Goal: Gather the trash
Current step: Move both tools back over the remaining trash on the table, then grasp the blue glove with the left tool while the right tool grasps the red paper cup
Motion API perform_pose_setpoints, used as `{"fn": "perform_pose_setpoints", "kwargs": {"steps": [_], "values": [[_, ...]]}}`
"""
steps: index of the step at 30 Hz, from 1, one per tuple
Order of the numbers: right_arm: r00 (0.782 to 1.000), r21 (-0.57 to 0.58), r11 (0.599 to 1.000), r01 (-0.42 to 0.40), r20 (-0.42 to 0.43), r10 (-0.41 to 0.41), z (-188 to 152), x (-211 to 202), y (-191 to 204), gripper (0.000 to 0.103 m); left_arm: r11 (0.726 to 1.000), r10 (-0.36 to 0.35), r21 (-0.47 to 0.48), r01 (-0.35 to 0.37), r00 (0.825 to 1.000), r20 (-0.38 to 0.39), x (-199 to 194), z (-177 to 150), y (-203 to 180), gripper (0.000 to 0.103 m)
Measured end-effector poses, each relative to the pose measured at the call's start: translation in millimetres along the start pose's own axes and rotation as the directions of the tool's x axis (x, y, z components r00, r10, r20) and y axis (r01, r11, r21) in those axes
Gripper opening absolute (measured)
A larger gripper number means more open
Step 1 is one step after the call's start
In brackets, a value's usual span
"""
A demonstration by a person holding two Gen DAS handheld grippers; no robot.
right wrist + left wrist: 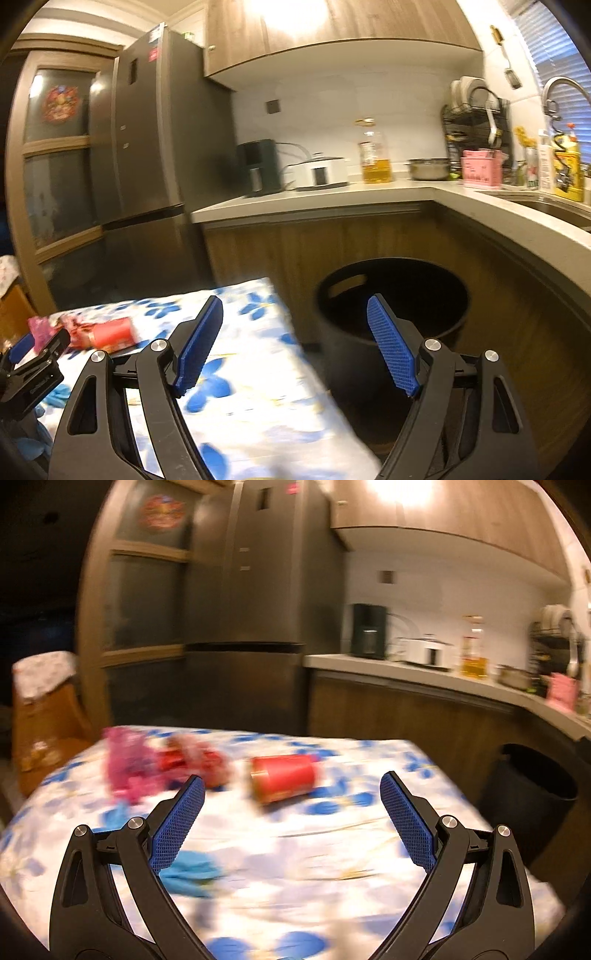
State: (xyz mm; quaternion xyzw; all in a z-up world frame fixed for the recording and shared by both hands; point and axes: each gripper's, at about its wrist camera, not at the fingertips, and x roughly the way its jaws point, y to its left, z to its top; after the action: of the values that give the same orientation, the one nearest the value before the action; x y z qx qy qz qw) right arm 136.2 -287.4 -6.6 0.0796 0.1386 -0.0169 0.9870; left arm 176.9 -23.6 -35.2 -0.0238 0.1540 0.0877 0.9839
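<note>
A red paper cup [283,778] lies on its side on the blue-flowered tablecloth [332,849], just beyond my open, empty left gripper [291,786]. Left of it lie a crumpled red wrapper [195,760] and a pink wrapper [125,764]. A blue crumpled piece [192,871] lies by the left finger. My right gripper [295,306] is open and empty, held over the table's right edge, with the black bin [391,314] just beyond it. The red cup [112,332] and the pink wrapper [38,328] also show in the right wrist view, at far left. The left view is motion-blurred.
The black bin [532,797] stands on the floor right of the table, under the counter [332,199]. The counter carries a rice cooker [319,171], an oil bottle [375,155], a pot and a dish rack. A fridge [251,609] stands behind the table. A chair [44,716] is at left.
</note>
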Motion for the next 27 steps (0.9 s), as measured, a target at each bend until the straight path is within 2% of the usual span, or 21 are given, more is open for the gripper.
{"fn": "perform_pose_setpoints", "kwargs": {"steps": [3, 8, 11, 14, 18, 20, 24, 27], "values": [[0.999, -0.016, 0.999, -0.043, -0.007, 0.043, -2, 3, 23, 0.078, 0.995, 0.100, -0.020, -0.101, 0.995, -0.027, 1, -8, 38, 0.094], [0.993, -0.036, 0.993, -0.117, -0.018, 0.116, -5, 9, 60, 0.078, 0.980, 0.189, -0.049, -0.193, 0.979, -0.081, 8, -15, 82, 0.094], [0.989, -0.050, 0.988, -0.149, -0.027, 0.148, -6, 14, 77, 0.078, 0.973, 0.218, -0.052, -0.225, 0.968, -0.121, 13, -18, 99, 0.093], [0.984, -0.059, 0.983, -0.175, -0.039, 0.173, -9, 20, 93, 0.078, 0.972, 0.214, -0.064, -0.228, 0.962, -0.168, 20, -20, 110, 0.087], [0.978, -0.072, 0.977, -0.201, -0.064, 0.196, -14, 30, 116, 0.078, 0.976, 0.167, -0.097, -0.197, 0.953, -0.253, 35, -28, 122, 0.073], [0.973, -0.083, 0.972, -0.221, -0.080, 0.215, -18, 36, 132, 0.078, 0.975, 0.139, -0.124, -0.184, 0.943, -0.302, 43, -33, 129, 0.064], [0.963, -0.119, 0.959, -0.258, -0.112, 0.245, -26, 50, 165, 0.078, 0.973, 0.090, -0.165, -0.162, 0.924, -0.372, 55, -42, 138, 0.037], [0.956, -0.152, 0.948, -0.279, -0.134, 0.260, -34, 61, 192, 0.078, 0.975, 0.041, -0.186, -0.124, 0.917, -0.397, 60, -46, 139, 0.018]]}}
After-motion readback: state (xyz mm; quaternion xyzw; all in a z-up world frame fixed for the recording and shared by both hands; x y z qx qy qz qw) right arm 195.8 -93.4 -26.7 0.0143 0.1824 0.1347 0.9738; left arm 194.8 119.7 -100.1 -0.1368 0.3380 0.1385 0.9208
